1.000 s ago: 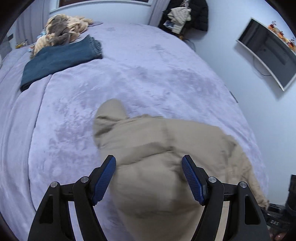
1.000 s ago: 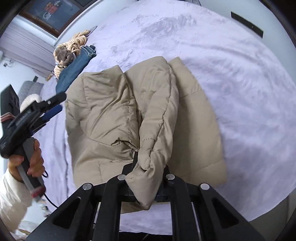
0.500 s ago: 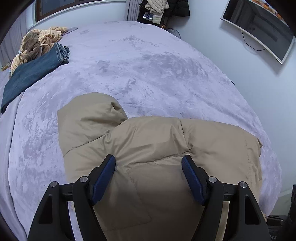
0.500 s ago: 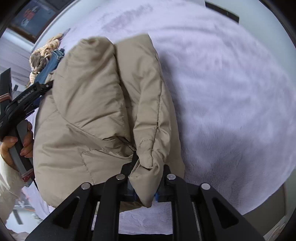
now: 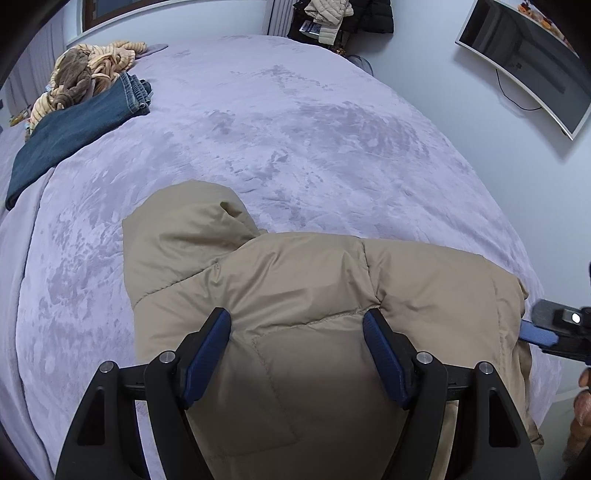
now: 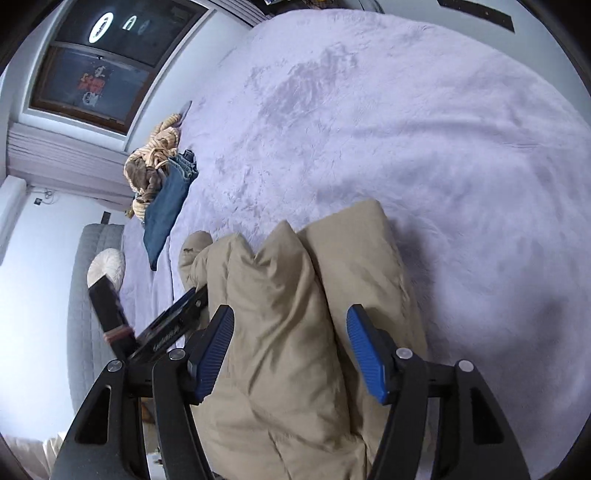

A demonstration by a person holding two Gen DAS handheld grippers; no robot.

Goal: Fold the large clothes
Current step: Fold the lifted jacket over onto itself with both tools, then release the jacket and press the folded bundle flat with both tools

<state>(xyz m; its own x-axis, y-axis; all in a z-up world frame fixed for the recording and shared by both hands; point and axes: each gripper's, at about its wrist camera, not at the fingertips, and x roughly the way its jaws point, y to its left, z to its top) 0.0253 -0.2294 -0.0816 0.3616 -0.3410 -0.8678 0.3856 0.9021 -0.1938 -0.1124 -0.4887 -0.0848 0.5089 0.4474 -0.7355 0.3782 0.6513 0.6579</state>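
A beige puffer jacket (image 5: 314, 295) lies partly folded on the near part of the lavender bed (image 5: 295, 129). My left gripper (image 5: 295, 317) hovers open just over the jacket's middle, and its blue pads touch nothing. My right gripper (image 6: 290, 314) is opening its jaws. The jacket's (image 6: 288, 332) folded layers bulge up between the pads, which no longer pinch them. The right gripper (image 5: 543, 330) also shows at the jacket's right edge in the left wrist view. The left gripper (image 6: 173, 321) shows beside the jacket's left edge in the right wrist view.
Folded blue jeans (image 5: 74, 133) and a striped tan knit heap (image 5: 85, 74) lie at the bed's far left corner. A wall screen (image 5: 524, 62) hangs on the right, with clothes (image 5: 332, 18) hung behind the bed. A dark window (image 6: 92, 66) and a grey padded seat (image 6: 88, 295) are on the left.
My right gripper was shut on a fold of the jacket and has now opened, leaving the fold lying on the jacket. My left gripper moved in over the jacket and stayed open.
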